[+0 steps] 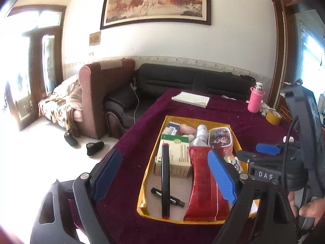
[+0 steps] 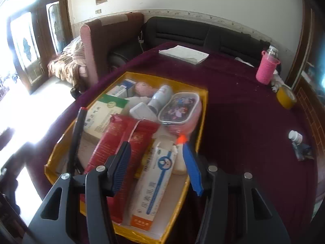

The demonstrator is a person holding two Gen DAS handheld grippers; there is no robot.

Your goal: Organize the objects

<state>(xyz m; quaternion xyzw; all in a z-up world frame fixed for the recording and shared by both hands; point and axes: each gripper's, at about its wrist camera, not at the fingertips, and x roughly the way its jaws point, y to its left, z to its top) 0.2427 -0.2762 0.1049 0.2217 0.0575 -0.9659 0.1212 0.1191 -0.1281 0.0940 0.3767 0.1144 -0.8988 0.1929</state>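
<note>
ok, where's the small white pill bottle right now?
Right wrist view only: the pill bottle lies on the maroon tablecloth, far right, outside the yellow tray, beside a small blue packet.

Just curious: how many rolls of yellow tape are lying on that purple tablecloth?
1. The yellow tape roll sits near the table's far right edge, just beside the pink-sleeved bottle, outside the yellow tray. Others could be hidden.

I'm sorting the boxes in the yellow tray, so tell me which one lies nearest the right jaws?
The long white box with blue print and an orange end, lying just below the right gripper; the green-topped box sits farther back, beyond the red packet.
</note>
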